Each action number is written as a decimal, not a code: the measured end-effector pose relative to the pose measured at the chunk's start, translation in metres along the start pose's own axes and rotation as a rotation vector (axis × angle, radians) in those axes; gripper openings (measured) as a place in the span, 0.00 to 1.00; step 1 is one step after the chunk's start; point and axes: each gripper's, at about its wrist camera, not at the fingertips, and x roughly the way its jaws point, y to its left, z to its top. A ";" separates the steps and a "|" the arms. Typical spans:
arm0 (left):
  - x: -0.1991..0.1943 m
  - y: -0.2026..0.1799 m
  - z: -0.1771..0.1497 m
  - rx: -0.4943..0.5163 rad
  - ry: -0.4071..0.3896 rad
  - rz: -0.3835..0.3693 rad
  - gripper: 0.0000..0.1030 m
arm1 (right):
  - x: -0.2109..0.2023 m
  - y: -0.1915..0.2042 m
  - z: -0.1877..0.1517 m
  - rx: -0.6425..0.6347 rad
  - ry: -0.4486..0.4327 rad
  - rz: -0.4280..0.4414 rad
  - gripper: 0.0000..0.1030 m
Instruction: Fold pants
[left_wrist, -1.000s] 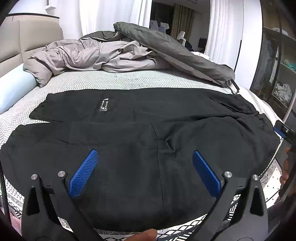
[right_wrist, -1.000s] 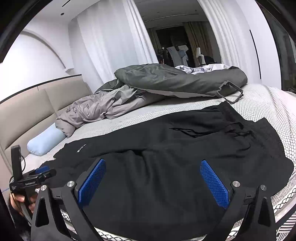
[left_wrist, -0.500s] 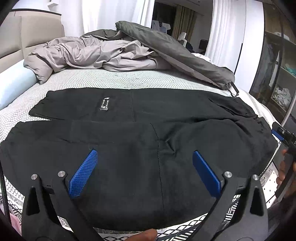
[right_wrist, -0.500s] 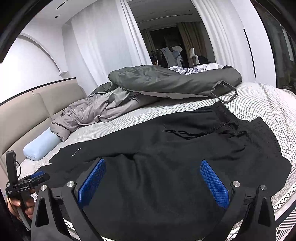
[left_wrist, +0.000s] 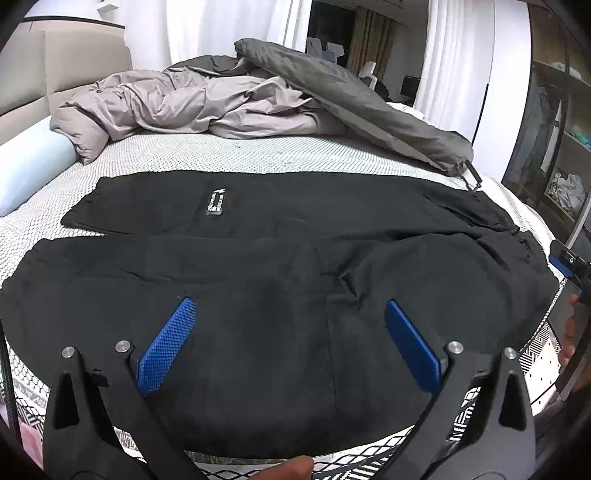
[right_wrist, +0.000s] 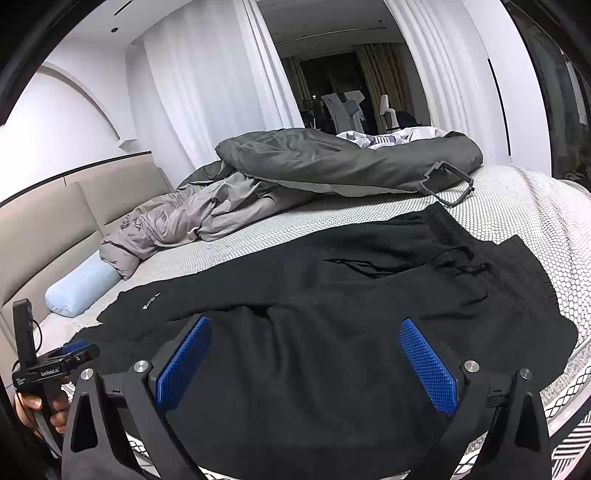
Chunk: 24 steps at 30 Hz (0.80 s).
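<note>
Black pants (left_wrist: 280, 258) lie spread flat across the bed, legs to the left, waistband with drawstring to the right (right_wrist: 443, 254). A small label (left_wrist: 216, 201) shows on the far leg. My left gripper (left_wrist: 288, 325) is open and empty, hovering over the near leg by the bed's front edge. My right gripper (right_wrist: 303, 343) is open and empty over the near side of the pants toward the waist. The right gripper shows at the right edge of the left wrist view (left_wrist: 569, 262). The left gripper shows at the lower left of the right wrist view (right_wrist: 55, 363).
A crumpled grey duvet (left_wrist: 207, 99) and a dark grey cover (right_wrist: 332, 158) lie along the far side of the bed. A light blue bolster (left_wrist: 26, 166) lies at the headboard end. White patterned mattress (left_wrist: 258, 155) shows around the pants. Shelving (left_wrist: 557, 140) stands at right.
Both grippers have moved slightly closer to and lower over the pants. The pants have not moved and both grippers stay open.
</note>
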 end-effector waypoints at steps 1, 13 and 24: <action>0.001 0.001 0.000 -0.002 0.007 0.001 0.99 | 0.001 0.000 0.000 0.000 0.005 -0.005 1.00; 0.016 0.012 -0.002 -0.035 0.050 0.073 0.99 | -0.010 -0.013 0.000 0.020 0.028 -0.031 1.00; 0.005 0.038 0.000 -0.079 0.038 0.119 0.99 | -0.022 -0.025 -0.001 0.043 0.030 -0.079 1.00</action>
